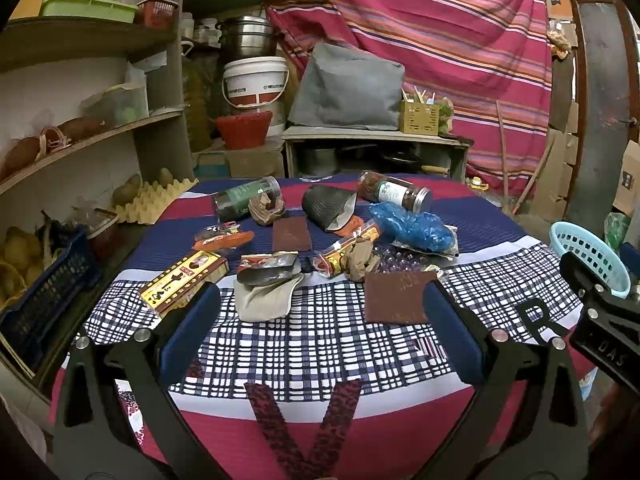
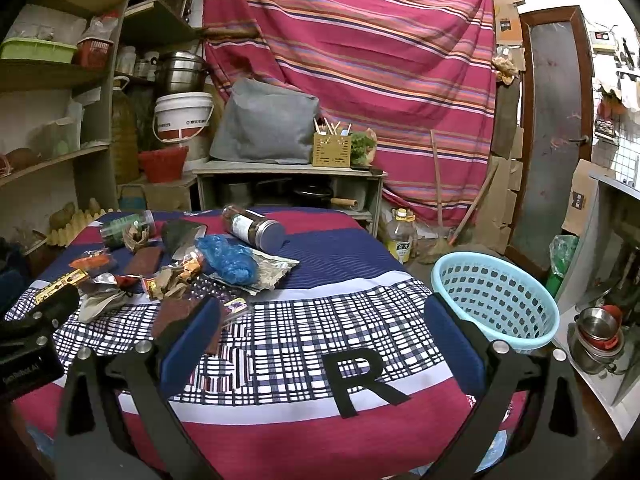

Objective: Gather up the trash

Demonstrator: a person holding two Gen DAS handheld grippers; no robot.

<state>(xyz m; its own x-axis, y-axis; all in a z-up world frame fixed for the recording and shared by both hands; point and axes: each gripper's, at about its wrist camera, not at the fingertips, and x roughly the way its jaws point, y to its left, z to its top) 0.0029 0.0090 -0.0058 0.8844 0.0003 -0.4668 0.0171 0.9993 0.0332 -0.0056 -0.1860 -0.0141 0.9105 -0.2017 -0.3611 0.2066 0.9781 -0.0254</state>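
Looked forward along each claw from low over the near edge of the table (image 1: 320, 344), toward the striped curtain (image 1: 420, 20) at 12 o'clock. Left view faced the litter pile closely; right view sat further right, basket (image 2: 496, 300) at 2 o'clock. Shared: pile, jars, curtain.

A big black letter "R" (image 2: 366, 378) lies on the checked part of the tablecloth (image 2: 320, 320), near its front edge. In the left wrist view the same letter shows at the right side, partly hidden.

The black body of the right gripper (image 1: 604, 320) has the letters "DAS" on it.

The black body of the left gripper (image 2: 28, 344) has small words on it that look like "GenRobot.AI".

The white bucket (image 2: 183, 114), the yellow box (image 1: 184, 280) and the two jars have labels, but their words are too small to read.
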